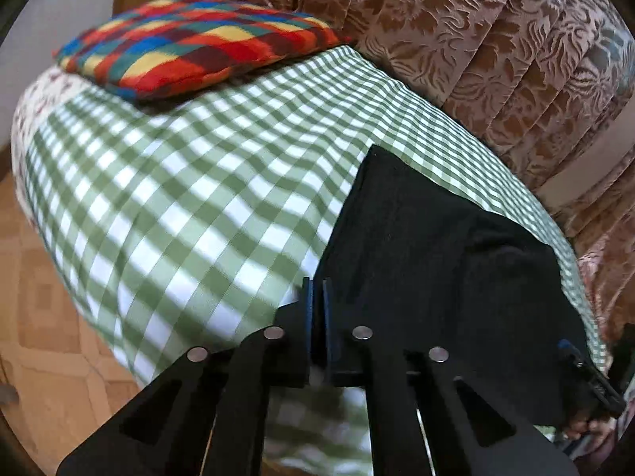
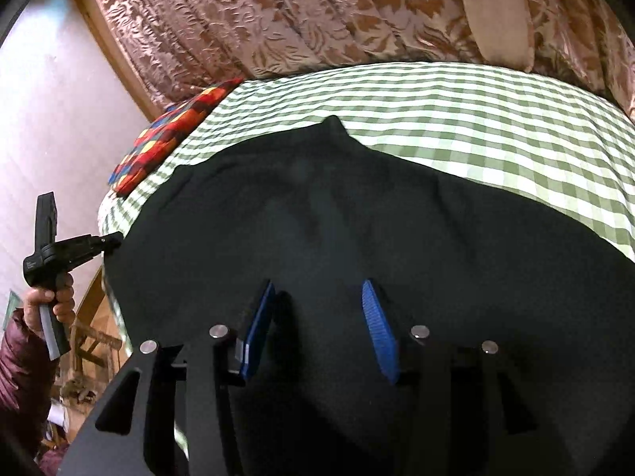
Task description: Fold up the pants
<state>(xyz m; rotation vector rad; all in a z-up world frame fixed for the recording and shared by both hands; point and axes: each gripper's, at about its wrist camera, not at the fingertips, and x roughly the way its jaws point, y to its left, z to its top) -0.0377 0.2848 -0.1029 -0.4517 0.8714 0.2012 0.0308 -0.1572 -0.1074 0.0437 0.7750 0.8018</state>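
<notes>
A: Where are the pants (image 2: 357, 214) now?

B: Flat on the bed (image 1: 178, 182) with the green-checked sheet, spread wide across the near edge. In the right wrist view the dark cloth fills most of the lower picture, with one small peak sticking up at its far edge.

A: Folded at all?

B: Hard to say. In the left wrist view the cloth shows a straight slanted edge and a clean corner, which could be one fold laid over, but it is too dark to count layers. I'd judge the task early or midway: a broad slab remains, not a compact stack.

A: And the grippers?

B: The left gripper (image 1: 316, 297) has its jaws shut, pads nearly together at the left edge of the cloth; whether a bit of fabric is pinched between them I cannot tell. The right gripper (image 2: 319, 317) stands with jaws apart over the middle of the pants, blue pads clear of each other, gripping nothing that I can see.

A: Anything else nearby?

B: A bright plaid cushion (image 1: 198, 43) at the far end of the bed, well apart from the pants, and patterned curtains (image 1: 496, 59) behind
</notes>
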